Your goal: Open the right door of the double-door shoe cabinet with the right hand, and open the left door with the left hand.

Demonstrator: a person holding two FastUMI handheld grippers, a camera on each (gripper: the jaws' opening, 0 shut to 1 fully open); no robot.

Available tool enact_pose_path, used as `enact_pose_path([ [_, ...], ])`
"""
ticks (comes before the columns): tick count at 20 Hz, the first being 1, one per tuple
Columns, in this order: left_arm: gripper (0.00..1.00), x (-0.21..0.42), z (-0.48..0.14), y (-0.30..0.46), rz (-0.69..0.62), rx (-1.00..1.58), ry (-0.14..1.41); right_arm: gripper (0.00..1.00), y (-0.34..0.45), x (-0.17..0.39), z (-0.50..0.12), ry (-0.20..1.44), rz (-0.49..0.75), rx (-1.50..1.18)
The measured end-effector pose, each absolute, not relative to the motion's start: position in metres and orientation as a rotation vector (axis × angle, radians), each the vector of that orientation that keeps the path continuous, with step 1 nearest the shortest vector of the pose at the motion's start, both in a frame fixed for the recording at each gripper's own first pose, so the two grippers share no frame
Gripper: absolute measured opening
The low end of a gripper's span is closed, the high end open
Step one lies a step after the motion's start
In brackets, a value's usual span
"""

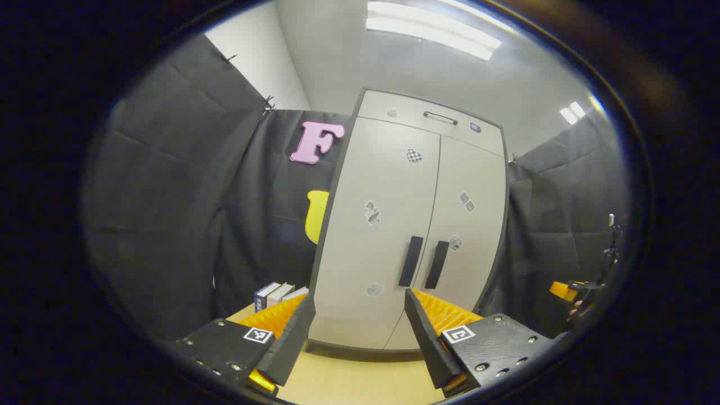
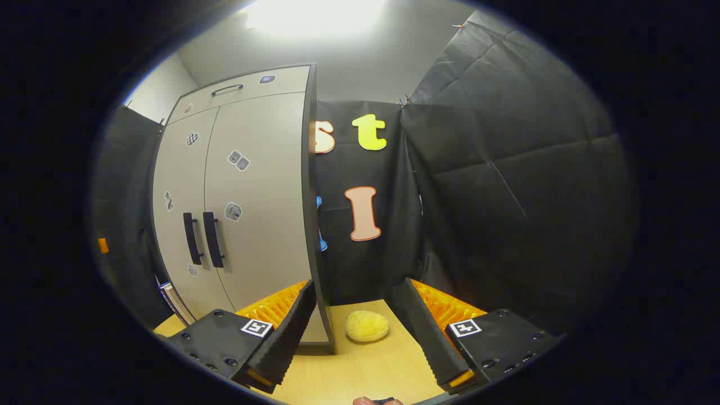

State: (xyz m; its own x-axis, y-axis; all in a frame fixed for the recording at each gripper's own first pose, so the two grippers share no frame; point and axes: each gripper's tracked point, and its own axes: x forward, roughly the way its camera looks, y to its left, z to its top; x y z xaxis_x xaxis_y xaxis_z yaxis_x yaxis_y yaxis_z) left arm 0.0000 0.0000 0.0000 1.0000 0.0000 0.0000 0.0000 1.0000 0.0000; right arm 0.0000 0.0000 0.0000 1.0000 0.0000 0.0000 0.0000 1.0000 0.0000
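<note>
A pale double-door shoe cabinet (image 1: pixel 394 225) stands on a wooden surface, both doors closed. Its two dark vertical handles sit side by side at the centre seam: the left handle (image 1: pixel 411 261) and the right handle (image 1: pixel 437 264). My left gripper (image 1: pixel 360 332) is open, facing the lower part of the left door, a short way off. In the right gripper view the cabinet (image 2: pixel 247 197) is at the left with its handles (image 2: pixel 203 238). My right gripper (image 2: pixel 360 332) is open, pointed past the cabinet's right side edge toward the black cloth wall. The right gripper (image 1: pixel 568 289) also shows at the far right of the left gripper view.
Several books (image 1: pixel 278 293) stand left of the cabinet on the wooden surface (image 1: pixel 360 382). A yellow sponge-like lump (image 2: pixel 367 326) lies on the wood right of the cabinet. A drawer with a handle (image 1: pixel 440 117) tops the cabinet. Black cloth walls close in on both sides.
</note>
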Motion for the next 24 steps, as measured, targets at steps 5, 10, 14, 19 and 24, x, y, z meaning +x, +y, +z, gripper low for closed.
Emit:
enact_pose_path([
  [5,0.90,-0.002,0.008,-0.007,0.004,0.054,-0.033,0.97,0.012,0.001,-0.002,0.006,0.038,0.014],
  [10,0.90,-0.001,-0.001,-0.008,0.023,0.048,-0.022,0.98,0.011,0.003,-0.007,0.014,0.047,0.020],
  [14,0.90,-0.004,-0.004,-0.011,0.044,0.059,-0.014,0.97,0.005,0.007,-0.015,0.033,0.049,0.029],
  [19,0.90,-0.011,-0.008,-0.021,0.066,0.050,-0.008,0.98,-0.008,0.021,-0.066,0.140,0.060,0.053],
  [24,0.90,-0.013,-0.021,-0.009,0.083,0.087,0.029,0.98,0.017,0.015,-0.089,0.219,0.104,0.066],
])
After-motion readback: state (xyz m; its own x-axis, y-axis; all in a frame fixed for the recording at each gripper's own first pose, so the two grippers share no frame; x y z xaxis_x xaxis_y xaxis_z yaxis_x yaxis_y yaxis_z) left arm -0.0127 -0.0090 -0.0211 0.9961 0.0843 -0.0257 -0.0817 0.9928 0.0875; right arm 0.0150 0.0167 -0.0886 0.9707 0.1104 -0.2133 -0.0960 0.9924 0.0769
